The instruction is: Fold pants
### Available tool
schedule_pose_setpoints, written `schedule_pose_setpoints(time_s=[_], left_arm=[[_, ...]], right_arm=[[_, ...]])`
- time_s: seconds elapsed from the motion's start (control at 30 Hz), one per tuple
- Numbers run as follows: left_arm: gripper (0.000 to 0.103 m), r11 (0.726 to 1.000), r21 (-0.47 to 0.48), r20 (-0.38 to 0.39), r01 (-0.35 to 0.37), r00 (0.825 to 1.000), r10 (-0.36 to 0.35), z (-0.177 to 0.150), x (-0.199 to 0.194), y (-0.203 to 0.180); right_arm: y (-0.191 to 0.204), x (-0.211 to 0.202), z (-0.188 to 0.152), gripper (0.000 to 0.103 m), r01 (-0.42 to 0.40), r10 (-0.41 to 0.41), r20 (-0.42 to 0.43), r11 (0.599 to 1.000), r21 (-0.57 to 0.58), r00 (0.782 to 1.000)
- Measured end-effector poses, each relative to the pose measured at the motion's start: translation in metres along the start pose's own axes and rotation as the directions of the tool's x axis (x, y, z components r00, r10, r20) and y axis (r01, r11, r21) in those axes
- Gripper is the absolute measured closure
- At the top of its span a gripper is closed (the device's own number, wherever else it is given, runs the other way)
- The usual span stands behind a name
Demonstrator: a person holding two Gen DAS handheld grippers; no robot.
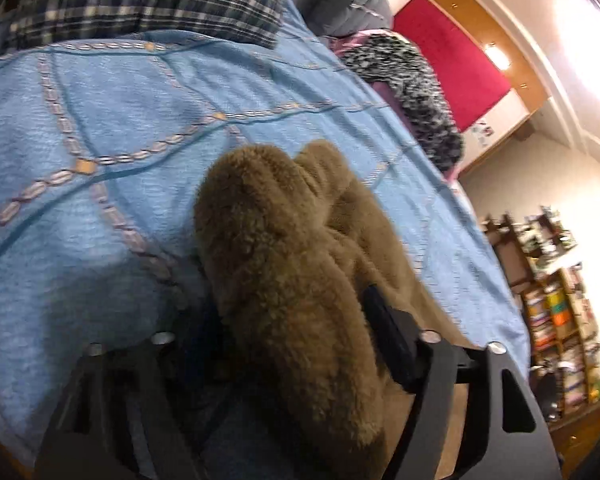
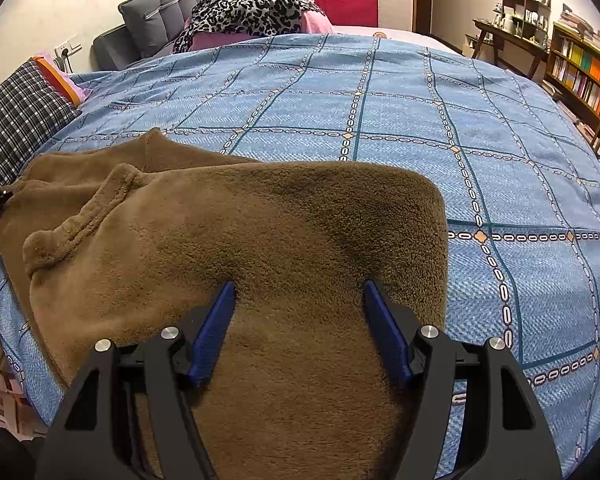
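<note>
Right gripper aimed toward 12 o'clock, jaws spread wide, tips down low; left gripper jaws partly apart, angled downward.

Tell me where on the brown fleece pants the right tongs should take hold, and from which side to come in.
Probably grip the rounded far-right corner of the brown fleece pants, coming in from the bare blue bedspread on the right. The folded layers end there in a thick free edge the right tongs, now open over the flat middle, could close around. The middle offers only flat pile with nothing to pinch.
</note>
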State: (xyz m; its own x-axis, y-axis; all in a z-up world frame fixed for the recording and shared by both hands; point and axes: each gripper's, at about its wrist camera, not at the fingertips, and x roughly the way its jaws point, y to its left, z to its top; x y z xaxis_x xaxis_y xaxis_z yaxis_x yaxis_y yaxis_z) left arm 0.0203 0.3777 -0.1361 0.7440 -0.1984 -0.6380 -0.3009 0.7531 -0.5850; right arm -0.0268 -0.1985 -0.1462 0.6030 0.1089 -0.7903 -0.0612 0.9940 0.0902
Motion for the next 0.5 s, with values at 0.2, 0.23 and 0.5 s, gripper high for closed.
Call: schedule_pose_setpoints(time_s=[0.2,0.23,0.5], left_arm=[[0.078,0.99,-0.074,0.018,0.117,0.993,-0.116,-0.006,-0.001,-0.003],[0.079,0.99,-0.073,0.027,0.119,0.993,-0.117,-0.007,-0.004,-0.005],[0.081,0.981,0.191,0.131,0.02,0.99,-0.046,-0.023,-0.054,-0.087]], right_arm=[[-0.001,-0.001,0.0,0.034,-0.003,0.003,0.002,1.0,0.003,1.0],[-0.001,-0.001,0.0,0.034,-0.005,0.005,0.002,1.0,0.003,1.0],[-0.002,-0.012,0.003,0.035,-0.022,0.021,0.021,1.0,0.018,1.0]])
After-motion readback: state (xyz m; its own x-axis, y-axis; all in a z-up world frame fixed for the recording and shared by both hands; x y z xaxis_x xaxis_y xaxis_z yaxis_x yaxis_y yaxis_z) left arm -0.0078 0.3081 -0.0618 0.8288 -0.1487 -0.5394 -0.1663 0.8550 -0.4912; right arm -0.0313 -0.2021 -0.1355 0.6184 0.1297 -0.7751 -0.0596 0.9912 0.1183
